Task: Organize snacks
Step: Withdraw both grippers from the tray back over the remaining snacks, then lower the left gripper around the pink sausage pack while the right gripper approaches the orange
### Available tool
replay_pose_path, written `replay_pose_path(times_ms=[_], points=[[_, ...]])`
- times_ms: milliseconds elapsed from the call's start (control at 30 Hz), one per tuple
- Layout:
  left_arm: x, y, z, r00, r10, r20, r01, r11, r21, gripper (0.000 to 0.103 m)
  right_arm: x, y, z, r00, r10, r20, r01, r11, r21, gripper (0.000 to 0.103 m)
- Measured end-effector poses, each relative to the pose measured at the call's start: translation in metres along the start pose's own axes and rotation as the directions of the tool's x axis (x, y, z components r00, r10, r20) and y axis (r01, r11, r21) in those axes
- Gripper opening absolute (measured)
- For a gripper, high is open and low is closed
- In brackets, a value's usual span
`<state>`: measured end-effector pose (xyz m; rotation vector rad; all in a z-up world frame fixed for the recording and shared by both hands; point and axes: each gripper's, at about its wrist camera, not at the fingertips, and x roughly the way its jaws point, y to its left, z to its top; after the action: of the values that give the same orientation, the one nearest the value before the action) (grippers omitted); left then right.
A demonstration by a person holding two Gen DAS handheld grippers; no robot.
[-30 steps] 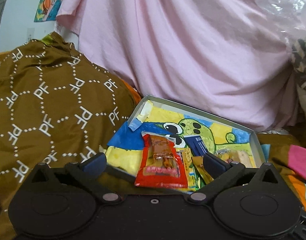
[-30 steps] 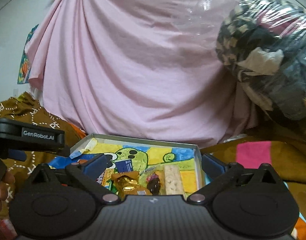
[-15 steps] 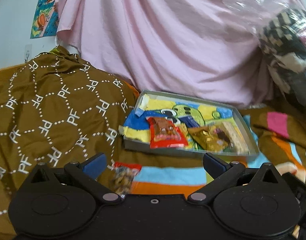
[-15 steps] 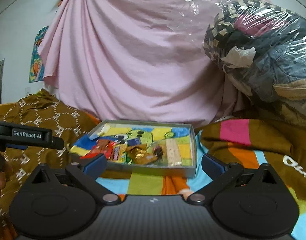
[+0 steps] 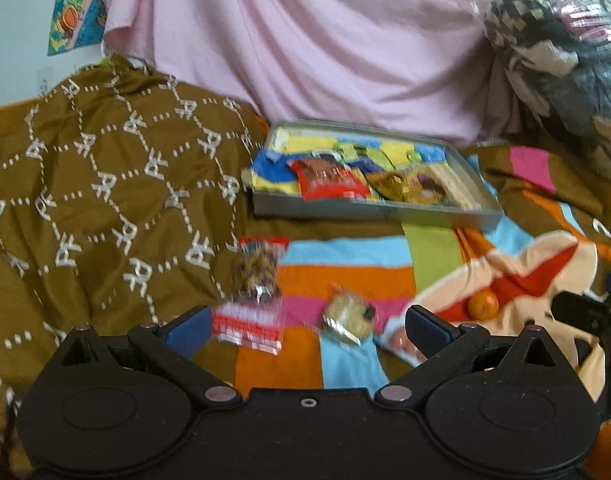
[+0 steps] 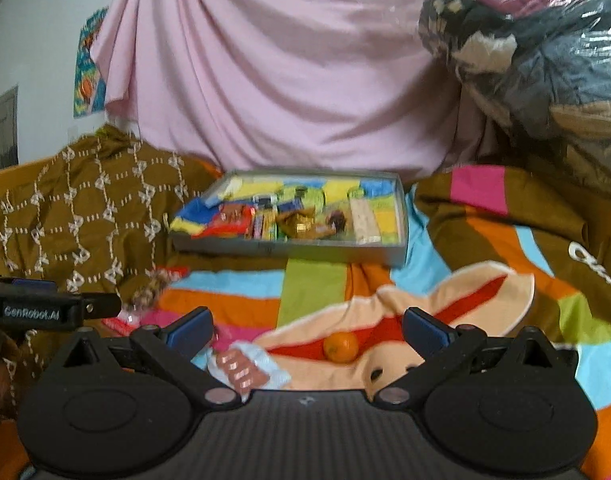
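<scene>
Left wrist view. Left tongs: apart, empty, now drawn well back from the tray, which held the foreground 1 s ago. Loose snacks newly exposed on the striped bedspread: clear nut packet just ahead of the left finger; gold-wrapped snack between the fingers. Judgement: tray stage done for now, next pick due.

Right wrist view. Right tongs: apart, empty, likewise retreated. Small orange between the fingers; wafer packet near the left finger. Tray far ahead, several snacks inside.
</scene>
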<state>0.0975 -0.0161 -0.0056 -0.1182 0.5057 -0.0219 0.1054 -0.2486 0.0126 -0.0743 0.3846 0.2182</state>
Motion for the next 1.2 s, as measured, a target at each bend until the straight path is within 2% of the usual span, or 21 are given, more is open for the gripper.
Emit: replay_pose_path(times_ms=[300, 467, 700, 867, 1033, 1200], points=[[0.011, -0.013, -0.025, 0.991, -0.082, -0.103, 0.086, 0.996, 0.031, 0.102, 0.022, -0.001, -0.006, 0.989, -0.029, -0.142, 0.029, 1.0, 0.0, 0.103], [0.019, -0.022, -0.027, 0.983, -0.124, -0.137, 0.131, 0.99, 0.043, 0.102, 0.034, -0.007, -0.009, 0.978, -0.03, -0.204, 0.036, 0.999, 0.026, 0.103], [0.034, -0.033, -0.026, 0.972, -0.148, -0.182, 0.161, 0.985, 0.058, 0.102, 0.048, -0.015, -0.011, 0.959, -0.011, -0.283, 0.032, 0.997, 0.068, 0.103], [0.046, -0.04, -0.024, 0.966, -0.16, -0.204, 0.178, 0.981, 0.073, 0.102, 0.056, -0.021, -0.007, 0.954, 0.004, -0.301, 0.018, 0.997, 0.071, 0.103], [0.058, -0.047, -0.021, 0.959, -0.171, -0.224, 0.191, 0.979, 0.073, 0.102, 0.067, -0.024, 0.002, 0.958, -0.011, -0.286, 0.01, 1.0, -0.005, 0.103], [0.077, -0.05, -0.018, 0.937, -0.219, -0.271, 0.233, 0.972, 0.021, 0.102, 0.079, -0.03, 0.009, 0.961, 0.042, -0.275, -0.067, 0.994, -0.084, 0.103]])
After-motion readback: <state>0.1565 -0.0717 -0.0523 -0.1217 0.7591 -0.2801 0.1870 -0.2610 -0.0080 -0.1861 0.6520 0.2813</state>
